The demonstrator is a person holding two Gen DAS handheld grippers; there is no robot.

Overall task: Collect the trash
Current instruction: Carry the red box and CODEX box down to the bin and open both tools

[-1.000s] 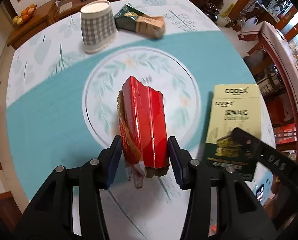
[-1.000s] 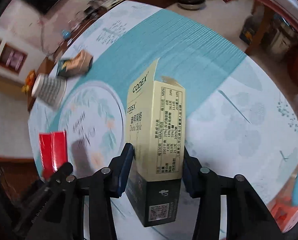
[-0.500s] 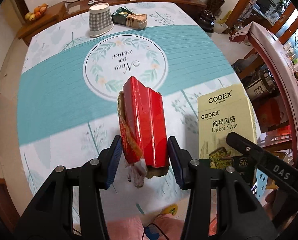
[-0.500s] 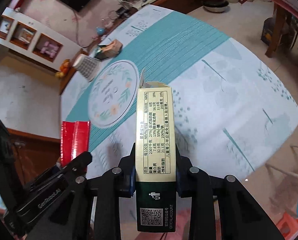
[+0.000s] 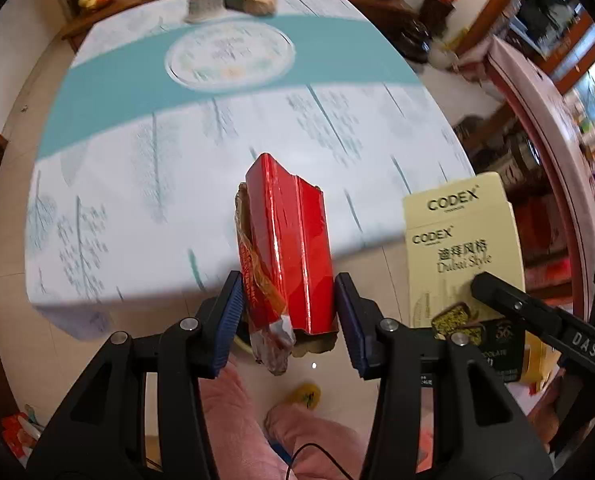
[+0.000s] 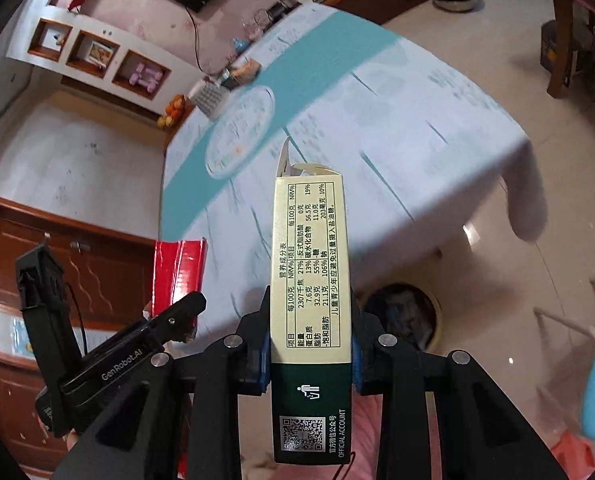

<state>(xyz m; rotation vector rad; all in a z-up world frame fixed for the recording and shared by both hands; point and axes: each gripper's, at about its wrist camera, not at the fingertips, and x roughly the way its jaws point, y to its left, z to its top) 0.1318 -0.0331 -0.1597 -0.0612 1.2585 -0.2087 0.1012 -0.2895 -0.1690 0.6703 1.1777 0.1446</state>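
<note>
My left gripper (image 5: 288, 312) is pinching the red box (image 5: 291, 248), held off the table (image 5: 257, 128) edge above the floor. My right gripper (image 6: 309, 354) is clamped on the CODEX box (image 6: 311, 264). Only the right cam shows a dark bin (image 6: 411, 320) on the floor below.

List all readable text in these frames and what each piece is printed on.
"CODEX", "Dubai Style": cream chocolate box, front.
"OFFICIAL ACCOUNT", nutrition table starting "2307": same box's side.
"DAS": right gripper.
"GenRobot.AI": left gripper.
Tablecloth circle lettering: blurred.
Red box: no readable text.
</note>
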